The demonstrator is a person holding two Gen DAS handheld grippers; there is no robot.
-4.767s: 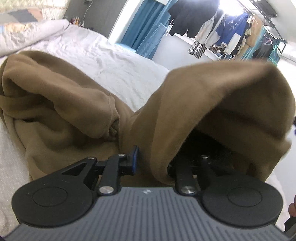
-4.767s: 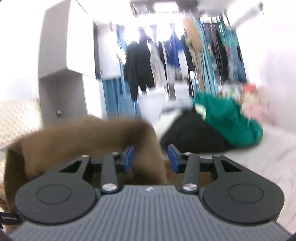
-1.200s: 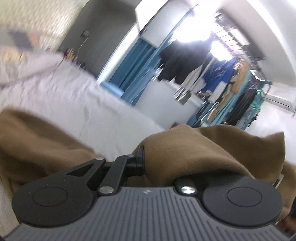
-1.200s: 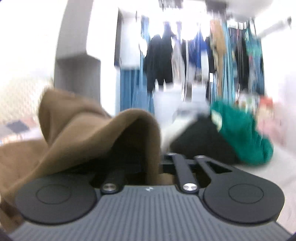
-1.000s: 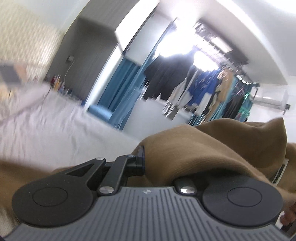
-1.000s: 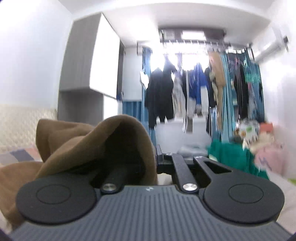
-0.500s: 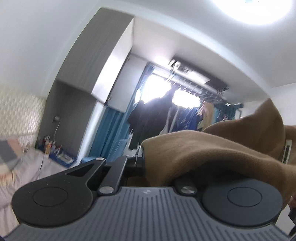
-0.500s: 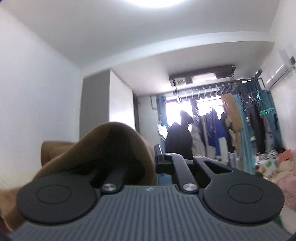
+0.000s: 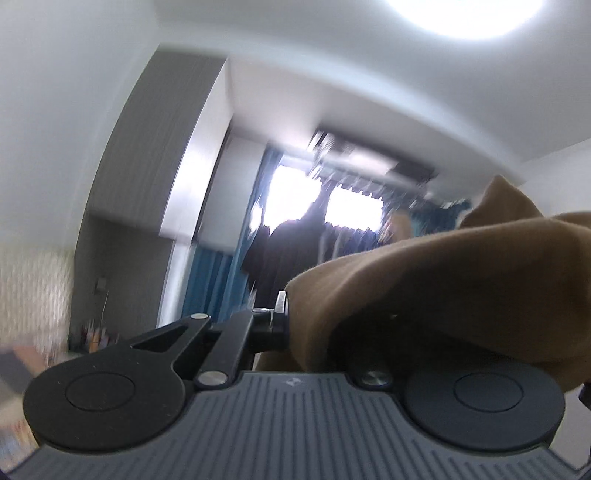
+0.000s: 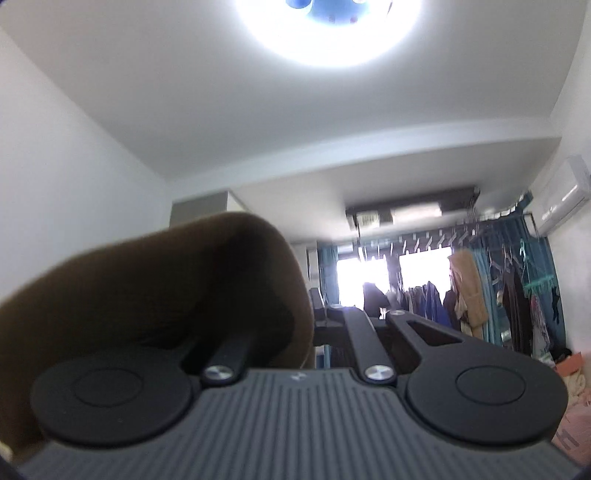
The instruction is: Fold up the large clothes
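A large brown fleece garment is held up in the air by both grippers. My left gripper is shut on a fold of it; the cloth drapes over and hides its right finger. In the right wrist view the same brown garment drapes over the left finger of my right gripper, which is shut on the cloth. Both cameras point up toward the ceiling. The bed and the rest of the garment are out of view.
A bright ceiling lamp is overhead. A clothes rack with hanging clothes stands by the window with blue curtains. A grey wardrobe is at left. An air conditioner is on the right wall.
Both grippers have risen and tilted upward with the brown garment still clamped. The bed and the pile of clothes have dropped out of view; the ceiling now fills both views.
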